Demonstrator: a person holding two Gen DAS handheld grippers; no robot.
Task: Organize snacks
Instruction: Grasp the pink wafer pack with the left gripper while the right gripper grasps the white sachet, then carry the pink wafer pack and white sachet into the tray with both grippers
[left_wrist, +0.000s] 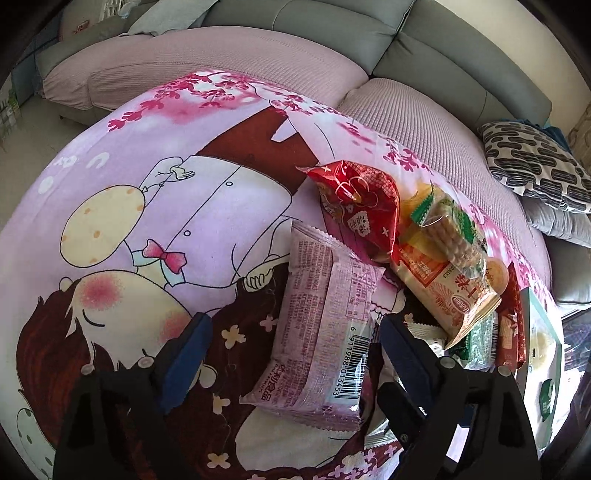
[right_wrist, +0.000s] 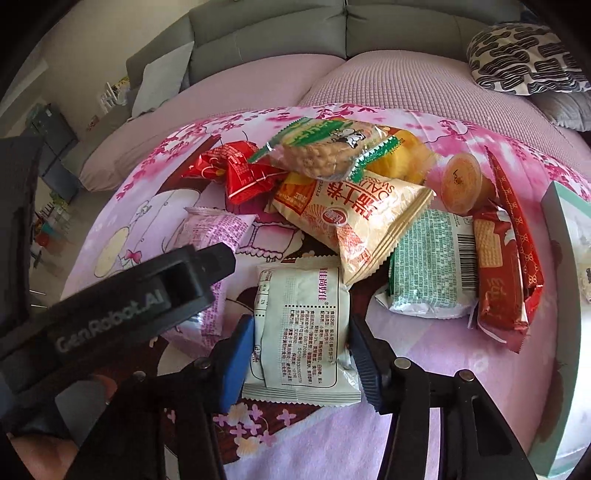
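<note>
Left gripper (left_wrist: 295, 354) spread around the pink plastic snack packet (left_wrist: 321, 325); only the right view shows the right gripper (right_wrist: 301, 354) pinching the white foil packet (right_wrist: 301, 328), lower centre.

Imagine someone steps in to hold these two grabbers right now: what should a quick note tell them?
Left gripper: jaws open, straddling the pink packet, nothing gripped.
Right gripper: jaws on either side of the white packet, close to its edges; a firm grip cannot be confirmed.
Snacks: all on the pink cartoon cloth. A loose pile holds the red packet, the beige biscuit bag and the clear cracker pack on top; the green packet and jelly cup lie beside it.
Box: at the right edge, contents unclear.
Done: nothing visibly sorted.
Left: essentially everything.
</note>
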